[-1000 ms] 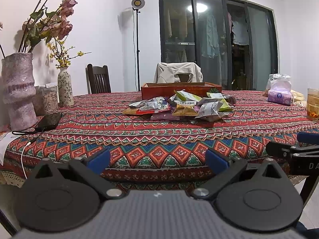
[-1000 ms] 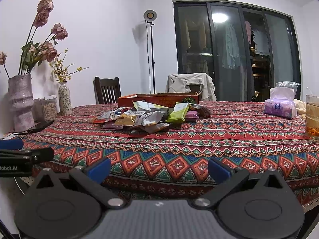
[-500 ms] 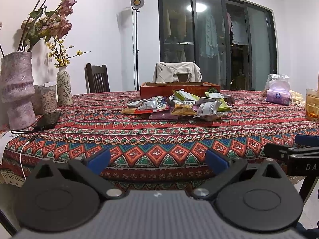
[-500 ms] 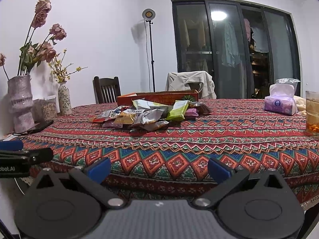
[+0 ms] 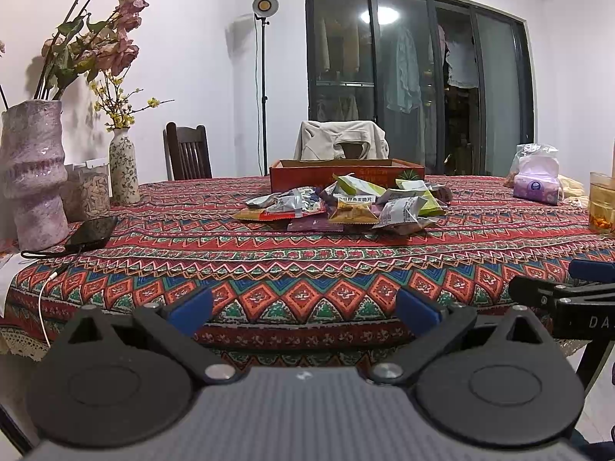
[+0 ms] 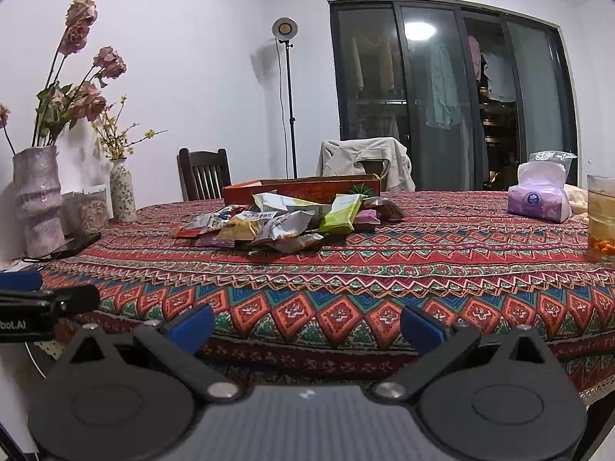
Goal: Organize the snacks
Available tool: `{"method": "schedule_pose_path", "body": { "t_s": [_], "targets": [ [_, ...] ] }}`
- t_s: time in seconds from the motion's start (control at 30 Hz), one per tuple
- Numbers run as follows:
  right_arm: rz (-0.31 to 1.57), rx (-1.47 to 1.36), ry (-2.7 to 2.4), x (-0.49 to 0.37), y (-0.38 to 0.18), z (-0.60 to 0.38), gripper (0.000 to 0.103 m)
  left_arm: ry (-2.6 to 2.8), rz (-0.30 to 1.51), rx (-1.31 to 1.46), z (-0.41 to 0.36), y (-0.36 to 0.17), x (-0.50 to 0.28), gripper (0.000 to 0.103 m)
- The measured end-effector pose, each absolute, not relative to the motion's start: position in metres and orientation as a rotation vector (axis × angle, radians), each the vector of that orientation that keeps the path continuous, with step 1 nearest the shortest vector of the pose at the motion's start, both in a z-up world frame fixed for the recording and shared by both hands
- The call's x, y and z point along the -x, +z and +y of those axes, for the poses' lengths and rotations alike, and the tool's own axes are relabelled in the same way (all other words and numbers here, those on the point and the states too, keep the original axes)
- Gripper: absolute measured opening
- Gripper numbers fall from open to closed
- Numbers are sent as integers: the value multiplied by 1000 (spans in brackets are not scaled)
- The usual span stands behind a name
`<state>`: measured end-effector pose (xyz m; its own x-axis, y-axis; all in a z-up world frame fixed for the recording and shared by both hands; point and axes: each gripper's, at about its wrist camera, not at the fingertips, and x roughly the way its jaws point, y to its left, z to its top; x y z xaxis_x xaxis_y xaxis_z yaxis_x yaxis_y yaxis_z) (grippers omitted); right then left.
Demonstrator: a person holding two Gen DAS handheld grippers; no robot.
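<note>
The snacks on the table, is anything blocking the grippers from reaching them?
Nothing visible does. Only bare tablecloth lies between the open left gripper and the snacks, and likewise for the open right gripper. The box sits right behind the pile.

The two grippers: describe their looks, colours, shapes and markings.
Both match: the left gripper and right gripper have matte black angled linkage arms with silver pivot screws, round black discs, a ribbed grey body and blue fingertip pads. White lettering marks their sides.
</note>
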<state>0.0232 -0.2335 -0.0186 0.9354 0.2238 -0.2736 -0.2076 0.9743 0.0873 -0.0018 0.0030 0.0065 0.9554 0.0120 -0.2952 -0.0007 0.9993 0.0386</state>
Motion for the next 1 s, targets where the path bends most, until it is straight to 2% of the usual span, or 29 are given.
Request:
{"method": "schedule_pose_path", "body": {
  "t_s": [1.0],
  "targets": [
    [271,-41,207,-25,-15,-232,103,-2,307,-35,2,7,0,103]
  ]
}}
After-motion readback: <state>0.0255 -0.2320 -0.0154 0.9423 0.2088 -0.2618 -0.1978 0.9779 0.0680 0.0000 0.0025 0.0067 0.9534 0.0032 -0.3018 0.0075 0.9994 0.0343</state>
